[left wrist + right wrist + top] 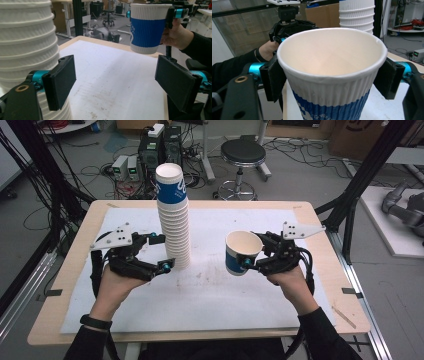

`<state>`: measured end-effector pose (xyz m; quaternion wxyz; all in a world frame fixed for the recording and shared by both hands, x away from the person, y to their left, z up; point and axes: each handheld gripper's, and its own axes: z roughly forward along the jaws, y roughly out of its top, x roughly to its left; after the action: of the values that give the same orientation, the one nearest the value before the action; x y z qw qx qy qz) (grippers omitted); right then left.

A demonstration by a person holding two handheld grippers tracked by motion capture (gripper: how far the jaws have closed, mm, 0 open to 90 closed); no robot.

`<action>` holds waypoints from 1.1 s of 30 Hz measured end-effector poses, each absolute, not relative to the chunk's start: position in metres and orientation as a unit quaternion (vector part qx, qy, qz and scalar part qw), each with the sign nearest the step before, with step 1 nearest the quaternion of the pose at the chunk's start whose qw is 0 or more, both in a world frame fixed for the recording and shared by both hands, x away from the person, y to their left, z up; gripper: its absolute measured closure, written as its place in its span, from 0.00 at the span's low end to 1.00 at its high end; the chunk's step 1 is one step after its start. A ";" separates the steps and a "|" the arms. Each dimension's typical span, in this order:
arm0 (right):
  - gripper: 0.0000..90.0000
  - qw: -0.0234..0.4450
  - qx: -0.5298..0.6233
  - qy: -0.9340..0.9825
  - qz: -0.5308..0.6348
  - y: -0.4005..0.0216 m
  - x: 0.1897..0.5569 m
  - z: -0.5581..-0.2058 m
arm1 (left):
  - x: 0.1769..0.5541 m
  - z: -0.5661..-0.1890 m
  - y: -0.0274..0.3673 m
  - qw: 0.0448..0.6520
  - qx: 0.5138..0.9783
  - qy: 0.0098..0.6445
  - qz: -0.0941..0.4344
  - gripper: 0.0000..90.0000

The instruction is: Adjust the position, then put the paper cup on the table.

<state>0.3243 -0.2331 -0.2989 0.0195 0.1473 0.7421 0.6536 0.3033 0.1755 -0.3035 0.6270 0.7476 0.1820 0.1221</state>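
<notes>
A tall stack of ribbed white paper cups (pixel 173 222), its top cup banded in blue, stands on the white sheet at the table's middle. My left gripper (pixel 161 252) sits at the foot of the stack on its left side. In the left gripper view that gripper (pixel 115 82) is open with nothing between its pads, and the stack (pixel 25 45) lies just outside the left pad. My right gripper (pixel 252 251) is shut on a single blue-and-white cup (pixel 242 252), held upright above the sheet. Its pads press on both sides of the cup (pixel 332 75) below the rim.
A white sheet (pixel 210 290) covers the wooden table (pixel 345 300). Beyond the far edge are a black stool (pixel 243 155) and electronics boxes with cables (pixel 150 155) on the floor. Black frame posts (pixel 365 175) rise at the right.
</notes>
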 end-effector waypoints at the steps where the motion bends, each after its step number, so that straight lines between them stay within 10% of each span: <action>1: 0.25 0.019 0.151 0.742 0.653 -0.234 0.324 -0.299 | 0.303 -0.303 0.177 0.628 0.747 0.182 0.122 0.19; 33: 0.25 0.052 0.162 0.740 0.651 -0.246 0.325 -0.296 | 0.296 -0.302 0.193 0.632 0.738 0.195 0.134 0.19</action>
<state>0.3249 -0.2459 -0.2955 0.0520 0.1618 0.7398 0.6510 0.2956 0.1933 -0.3022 0.6323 0.7378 0.1951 0.1335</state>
